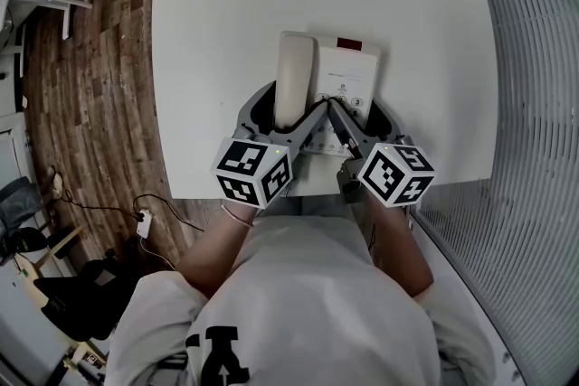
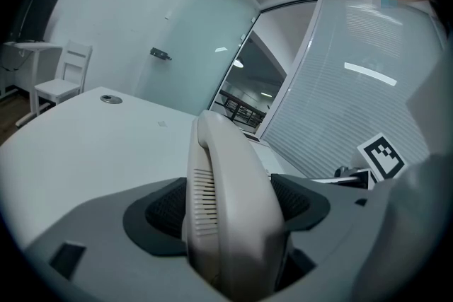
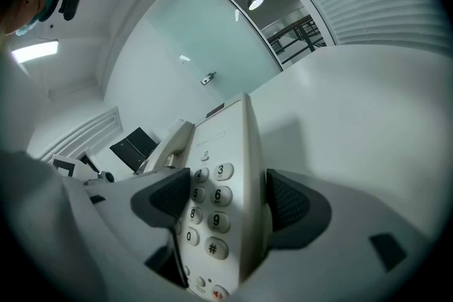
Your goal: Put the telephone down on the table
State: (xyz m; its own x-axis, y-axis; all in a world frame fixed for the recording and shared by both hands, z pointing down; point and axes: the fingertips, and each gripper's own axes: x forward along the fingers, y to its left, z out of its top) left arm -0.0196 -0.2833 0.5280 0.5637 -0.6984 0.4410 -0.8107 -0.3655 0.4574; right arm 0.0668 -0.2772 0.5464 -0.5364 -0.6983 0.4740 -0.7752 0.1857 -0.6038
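The cream telephone (image 1: 342,72) is at the middle of the white desk (image 1: 226,32), towards its near edge. Its handset (image 1: 294,77) lies lengthwise along its left side. The keypad (image 3: 209,205) is near right, and a dark red strip (image 1: 349,43) marks the far edge.

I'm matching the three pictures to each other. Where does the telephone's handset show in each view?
Head view: the handset lies at centre, on the left side of the telephone base.
Left gripper view: lower centre, clamped between the jaws.
Right gripper view: left of centre, behind the base's keypad.
Shared landmark: the white table.
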